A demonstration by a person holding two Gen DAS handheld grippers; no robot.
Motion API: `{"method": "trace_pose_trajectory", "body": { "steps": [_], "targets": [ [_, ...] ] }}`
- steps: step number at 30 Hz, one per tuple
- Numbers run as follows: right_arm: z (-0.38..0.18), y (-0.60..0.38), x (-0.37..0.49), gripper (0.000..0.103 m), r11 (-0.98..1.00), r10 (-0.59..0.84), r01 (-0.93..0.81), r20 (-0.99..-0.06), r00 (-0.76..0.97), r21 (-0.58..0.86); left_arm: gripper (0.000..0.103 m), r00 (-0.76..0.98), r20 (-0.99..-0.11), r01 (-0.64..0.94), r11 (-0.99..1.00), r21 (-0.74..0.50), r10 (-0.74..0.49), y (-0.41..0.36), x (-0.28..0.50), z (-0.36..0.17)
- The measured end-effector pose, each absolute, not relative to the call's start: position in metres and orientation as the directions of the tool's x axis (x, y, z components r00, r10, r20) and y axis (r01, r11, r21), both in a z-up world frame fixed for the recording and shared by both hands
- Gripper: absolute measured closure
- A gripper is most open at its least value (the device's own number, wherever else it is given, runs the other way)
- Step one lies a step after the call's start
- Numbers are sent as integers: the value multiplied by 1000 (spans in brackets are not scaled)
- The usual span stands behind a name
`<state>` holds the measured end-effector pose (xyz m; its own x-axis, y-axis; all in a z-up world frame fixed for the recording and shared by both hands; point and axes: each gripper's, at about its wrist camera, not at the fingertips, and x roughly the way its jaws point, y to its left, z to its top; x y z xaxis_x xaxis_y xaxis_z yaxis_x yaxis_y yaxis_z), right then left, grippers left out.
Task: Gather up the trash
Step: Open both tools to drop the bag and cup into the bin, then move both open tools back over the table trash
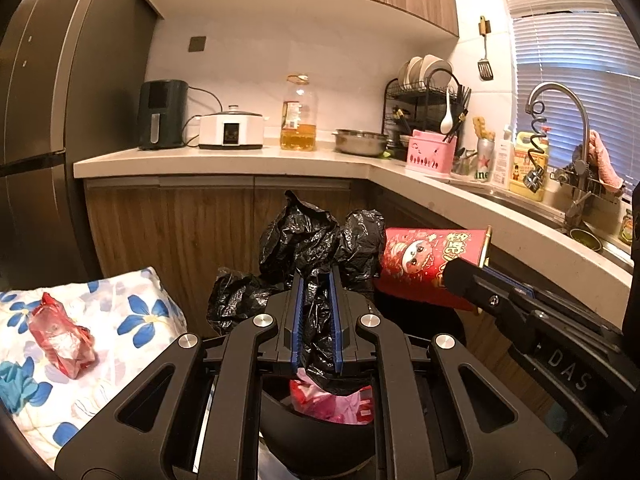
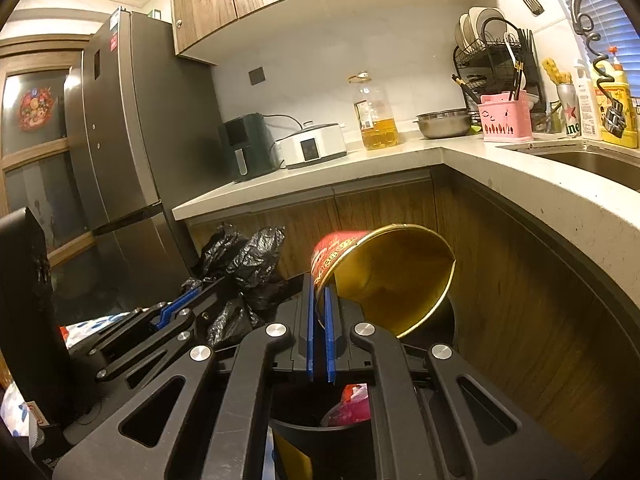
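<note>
Disposal step: right hand-held gripper (image 2: 319, 316) clamps the red paper noodle cup's (image 2: 384, 276) rim, left hand-held gripper (image 1: 316, 312) clamps the crumpled black plastic bag (image 1: 304, 240); next, release both over the black round bin (image 1: 320, 440).

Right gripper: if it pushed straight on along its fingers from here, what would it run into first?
Past the red paper cup it already pinches by the rim, the right gripper points at the wooden cabinet door under the counter. That looks like the first obstacle, though depth is hard to judge through the fisheye.
</note>
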<state>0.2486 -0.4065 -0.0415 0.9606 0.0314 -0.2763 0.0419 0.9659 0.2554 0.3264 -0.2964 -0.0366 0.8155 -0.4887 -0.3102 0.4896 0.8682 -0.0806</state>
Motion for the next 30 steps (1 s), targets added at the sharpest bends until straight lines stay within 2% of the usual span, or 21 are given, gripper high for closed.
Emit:
{"method": "trace_pose_trajectory", "body": {
  "steps": [5,8,11,13,15,19,24,30],
  "targets": [
    [-44,-411,249,81,963,23,54,-281,959,263,91,809,-327,495,866,-70,-489,-300,330,-41],
    [-45,-414,248,79,960,15,65,-281,960,271,87,801,-341,500,863,-71,-492,-303,333,-44],
    [-45,-418,245,75,956,5,77,-278,961,283,75,794,-348,508,858,-72,-499,-305,333,-47],
    [-46,-419,242,75,953,0,84,-274,962,292,61,793,-348,511,857,-67,-500,-307,332,-48],
    [-45,-419,240,75,951,-4,87,-271,962,296,50,796,-343,509,858,-67,-498,-305,330,-49],
    [-42,-417,234,70,950,-13,94,-263,965,297,35,808,-334,485,870,-90,-486,-297,327,-49],
    [-41,-410,226,63,952,-20,96,-257,966,290,26,832,-335,432,895,-109,-442,-278,316,-44],
    [-35,-399,209,48,959,-38,102,-237,971,264,14,873,-302,368,924,-105,-382,-253,289,-29]
  ]
}}
